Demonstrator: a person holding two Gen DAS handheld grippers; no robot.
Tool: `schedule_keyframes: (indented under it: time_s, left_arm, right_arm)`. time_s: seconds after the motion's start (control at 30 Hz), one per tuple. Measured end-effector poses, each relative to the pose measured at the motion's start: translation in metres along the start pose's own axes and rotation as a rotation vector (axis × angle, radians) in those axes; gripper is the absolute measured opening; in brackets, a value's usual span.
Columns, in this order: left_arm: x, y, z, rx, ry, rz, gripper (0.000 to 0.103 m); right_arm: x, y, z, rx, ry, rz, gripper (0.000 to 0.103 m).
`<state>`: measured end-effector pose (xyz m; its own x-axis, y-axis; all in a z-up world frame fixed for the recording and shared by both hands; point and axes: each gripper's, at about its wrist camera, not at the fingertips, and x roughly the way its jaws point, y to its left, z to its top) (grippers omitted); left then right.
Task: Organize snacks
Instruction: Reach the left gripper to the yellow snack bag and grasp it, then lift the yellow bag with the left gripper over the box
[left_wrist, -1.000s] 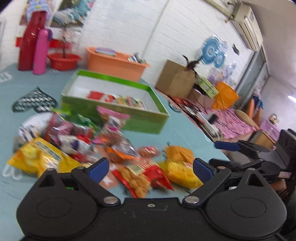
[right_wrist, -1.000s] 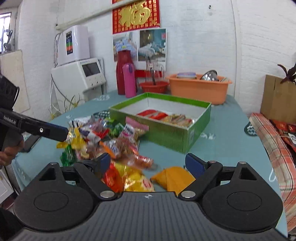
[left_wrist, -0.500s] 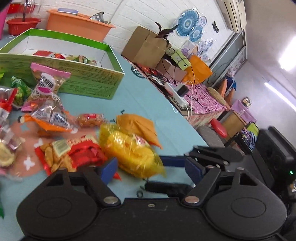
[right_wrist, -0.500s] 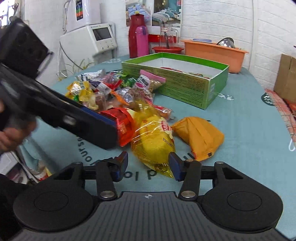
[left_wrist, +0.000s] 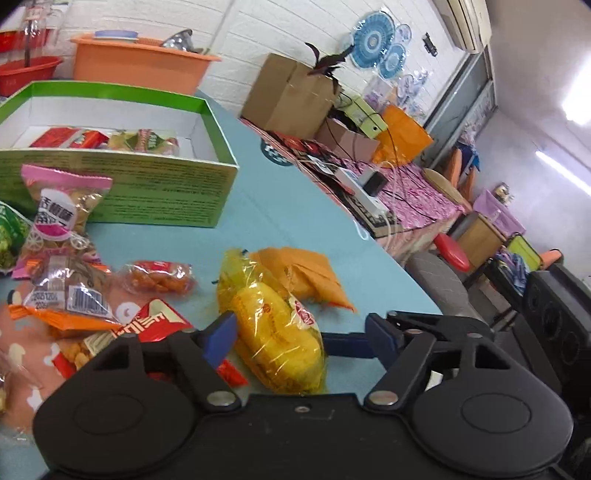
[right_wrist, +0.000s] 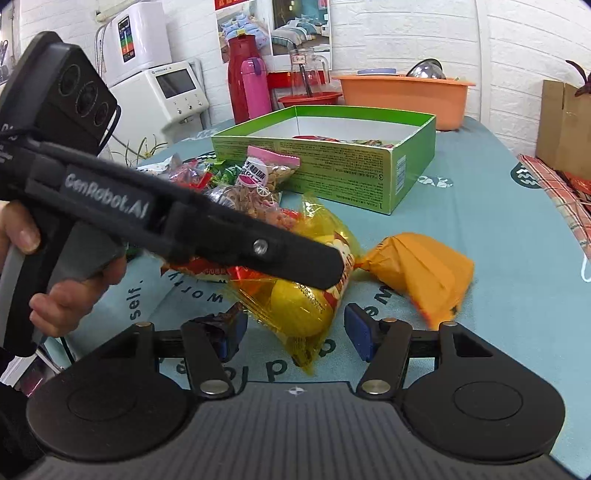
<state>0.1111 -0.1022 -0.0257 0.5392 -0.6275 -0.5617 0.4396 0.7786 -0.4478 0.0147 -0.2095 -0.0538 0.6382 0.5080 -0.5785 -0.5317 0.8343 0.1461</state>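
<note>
Yellow snack bag (right_wrist: 295, 295), lying near the tabletop (right_wrist: 498, 229) front edge short of the green box (right_wrist: 369, 177): left claw (left_wrist: 299, 336) closing, right claw (right_wrist: 295, 334) opening, both straddling it ungripped, likely for boxing.

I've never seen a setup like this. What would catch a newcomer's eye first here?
Probably the shiny yellow snack bag at the near edge of the blue table: the left gripper and the right gripper both reach around it from different sides, the left jaws closing and the right opening, neither pressing it. Beyond lie a jumble of bright snack packets and an open green box holding a few snacks.
</note>
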Motion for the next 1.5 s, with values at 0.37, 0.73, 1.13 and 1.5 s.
schedule_keyframes:
  time_s: [0.37, 0.73, 1.13, 1.5]
  left_arm:
    - [0.013, -0.002, 0.008, 0.015, -0.018, 0.039, 0.103]
    - [0.037, -0.008, 0.009, 0.142, 0.007, 0.163, 0.069]
    - [-0.036, -0.012, 0.051, 0.112, -0.222, 0.135, 0.069]
    - [-0.047, 0.042, 0.117, 0.035, -0.293, 0.249, 0.069]
  right_arm:
    - [-0.003, -0.008, -0.004, 0.025, 0.007, -0.015, 0.091]
    - [0.005, -0.007, -0.001, 0.048, -0.015, -0.043, 0.072]
    - [-0.023, 0.017, 0.053, -0.134, -0.183, -0.019, 0.058]
    - [0.034, 0.014, 0.134, -0.236, -0.234, 0.024, 0.058]
